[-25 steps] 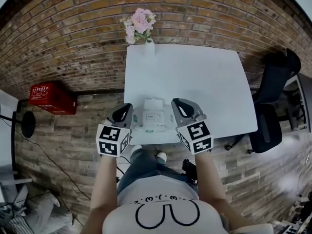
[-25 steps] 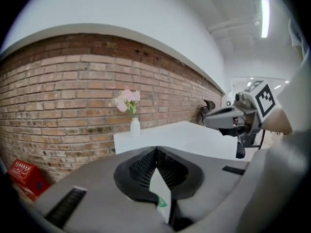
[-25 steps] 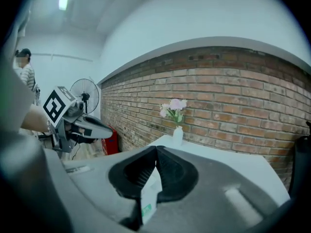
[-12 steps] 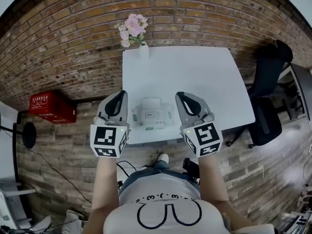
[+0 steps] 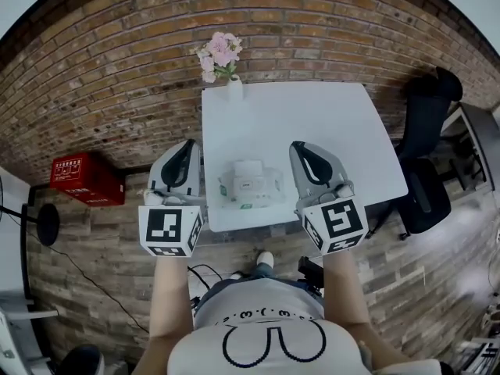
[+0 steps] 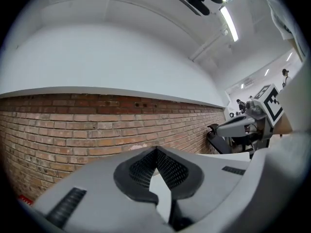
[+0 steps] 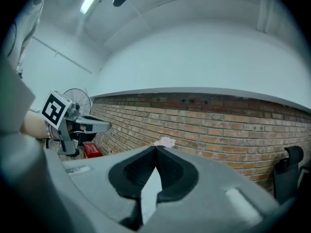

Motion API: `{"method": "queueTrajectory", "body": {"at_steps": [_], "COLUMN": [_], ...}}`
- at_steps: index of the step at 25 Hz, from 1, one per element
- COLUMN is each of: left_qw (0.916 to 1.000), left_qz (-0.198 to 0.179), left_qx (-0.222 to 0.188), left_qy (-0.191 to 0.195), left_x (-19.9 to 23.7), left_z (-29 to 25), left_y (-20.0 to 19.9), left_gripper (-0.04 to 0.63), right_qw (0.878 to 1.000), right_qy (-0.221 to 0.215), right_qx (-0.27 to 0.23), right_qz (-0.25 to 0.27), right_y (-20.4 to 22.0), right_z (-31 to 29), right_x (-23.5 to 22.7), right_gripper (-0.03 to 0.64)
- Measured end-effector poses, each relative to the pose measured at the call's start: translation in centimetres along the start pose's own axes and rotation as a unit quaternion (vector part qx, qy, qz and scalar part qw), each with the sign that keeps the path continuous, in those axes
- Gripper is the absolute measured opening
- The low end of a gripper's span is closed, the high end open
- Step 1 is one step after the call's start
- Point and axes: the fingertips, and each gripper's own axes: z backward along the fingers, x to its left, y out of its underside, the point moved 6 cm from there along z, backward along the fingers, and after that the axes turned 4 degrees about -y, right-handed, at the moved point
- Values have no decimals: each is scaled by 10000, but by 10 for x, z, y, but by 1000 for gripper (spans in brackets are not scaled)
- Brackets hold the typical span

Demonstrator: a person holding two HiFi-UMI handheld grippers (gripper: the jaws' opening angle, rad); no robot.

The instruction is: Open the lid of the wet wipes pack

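Both tools hang empty. The left gripper (image 6: 155,150) has its jaws pressed together tip to tip, the ribbed pads meeting with nothing between them. The right gripper (image 7: 156,148) is the same, fully closed on air. Each points level towards the brick wall (image 5: 117,92), so neither gripper view shows the table top under its jaws.

The wet wipes pack (image 5: 250,184) lies on the near edge of the white table (image 5: 328,123), in the gap between the 2 grippers and below the line of their jaws. From the left jaws it sits inward to the right and down; from the right jaws, inward to the left and down. Its long axis seems to run across, from one gripper towards the other, and its lid (image 5: 248,184) faces up near the middle — it looks flat and shut, though it is too small to be sure.

Neither jaw pair touches the pack. The right jaws appear a shade nearer to its end, the left much the same, so either could go first. The coming move most likely turns on tipping the jaws downward and inward — one to pin the pack, the other to open and catch the lid's edge.
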Motion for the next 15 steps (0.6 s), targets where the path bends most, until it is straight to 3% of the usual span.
{"method": "queueTrajectory", "body": {"at_steps": [15], "left_qw": [9998], "left_qz": [-75], "left_qx": [-183], "left_qy": [27], "left_x": [0], "left_z": [5], "left_y": [-10], "left_gripper": [-2], "right_qw": [9999], "right_qy": [6], "right_qx": [12], "right_qz": [161], "right_y": [-6], "right_z": [1], "right_x": [2], "right_gripper": [-2]}}
